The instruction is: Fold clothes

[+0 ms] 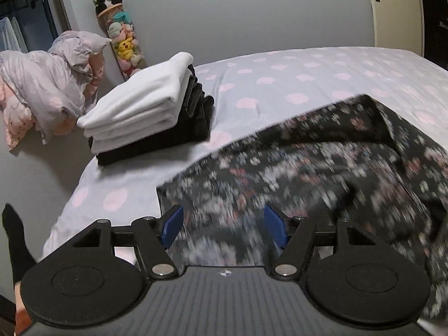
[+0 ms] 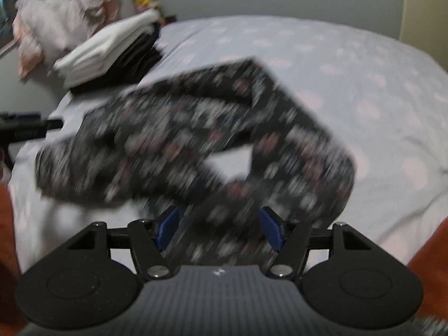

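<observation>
Nearest the lens in both wrist views is gripper hardware: the left gripper [image 1: 224,225] stands with its blue pads spread wide and nothing pinched, and the right gripper [image 2: 219,228] is likewise spread, its pads apart on either side of the cloth beneath without pressing it. That cloth is the dark flowered garment [image 1: 322,168], the item in hand; it lies loose on the bed [image 1: 294,75], directly in front of both grippers. In the right wrist view it shows as a bent, partly doubled shape with a patch of bedsheet visible through a gap in it, heavily blurred, so its exact layering cannot be told. Judged from this, the garment is released but not yet squared; at least one more fold and a transfer appear outstanding. Beyond the garment, toward the far left corner of the bed, sits a pile of folded clothes [image 1: 151,109], white pieces on top of black ones, which counts as work completed. Past that pile lies a crumpled quilt [image 1: 53,84], and against the wall a tube of soft toys [image 1: 123,36] topped by a panda. A black sock [image 1: 16,240] shows beside the bed's near left edge. The sheet between garment and pile looks unobstructed.
</observation>
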`<state>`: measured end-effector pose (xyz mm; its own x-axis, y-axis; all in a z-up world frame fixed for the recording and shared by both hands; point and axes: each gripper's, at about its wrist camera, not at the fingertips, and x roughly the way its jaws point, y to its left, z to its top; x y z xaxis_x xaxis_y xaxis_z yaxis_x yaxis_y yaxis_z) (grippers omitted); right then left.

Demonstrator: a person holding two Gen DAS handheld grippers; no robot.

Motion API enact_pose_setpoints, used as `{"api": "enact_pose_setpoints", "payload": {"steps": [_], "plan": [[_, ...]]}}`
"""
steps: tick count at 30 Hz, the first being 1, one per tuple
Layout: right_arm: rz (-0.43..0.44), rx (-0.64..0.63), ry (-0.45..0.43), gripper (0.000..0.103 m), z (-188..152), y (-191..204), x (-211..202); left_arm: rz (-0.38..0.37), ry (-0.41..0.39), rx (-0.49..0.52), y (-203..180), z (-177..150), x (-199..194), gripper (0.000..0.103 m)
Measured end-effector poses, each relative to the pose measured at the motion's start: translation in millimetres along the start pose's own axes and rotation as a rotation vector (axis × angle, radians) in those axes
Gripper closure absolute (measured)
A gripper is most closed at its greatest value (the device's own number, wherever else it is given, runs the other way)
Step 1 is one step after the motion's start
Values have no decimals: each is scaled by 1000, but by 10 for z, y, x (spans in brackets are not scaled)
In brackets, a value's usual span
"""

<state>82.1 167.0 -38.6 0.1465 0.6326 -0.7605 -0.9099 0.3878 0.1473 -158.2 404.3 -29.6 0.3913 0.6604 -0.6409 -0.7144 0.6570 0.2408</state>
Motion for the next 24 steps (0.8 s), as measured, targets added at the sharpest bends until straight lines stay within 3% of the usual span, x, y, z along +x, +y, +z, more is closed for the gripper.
{"api": "enact_pose_setpoints", "payload": {"steps": [5, 8, 10, 12, 13, 14, 15, 20, 24], "plan": [[17, -24, 66, 36, -281, 233, 310, 20, 9, -86, 89, -290, -151, 28], [-22, -62, 72, 36, -365, 344, 520, 44, 33, -155, 231, -447, -195, 28], [-72, -83, 84, 43, -408, 366, 644, 55, 60, -200, 341, -544, -182, 28], [-75, -77, 93, 60, -442, 346, 705, 70, 84, -234, 442, -636, -150, 28], [-63, -69, 85, 66, -450, 337, 679, 78, 97, -251, 493, -681, -135, 28], [-88, -81, 74, 79, -448, 351, 629, 87, 101, -261, 518, -715, -122, 28], [-123, -105, 53, 83, -437, 366, 559, 95, 103, -269, 536, -744, -110, 28], [-178, -113, -93, 87, -140, 139, -56, 88, 104, -284, 535, -764, -68, 28], [-269, -64, -193, 87, 363, -257, -586, 90, 96, -271, 492, -730, -41, 28]]}}
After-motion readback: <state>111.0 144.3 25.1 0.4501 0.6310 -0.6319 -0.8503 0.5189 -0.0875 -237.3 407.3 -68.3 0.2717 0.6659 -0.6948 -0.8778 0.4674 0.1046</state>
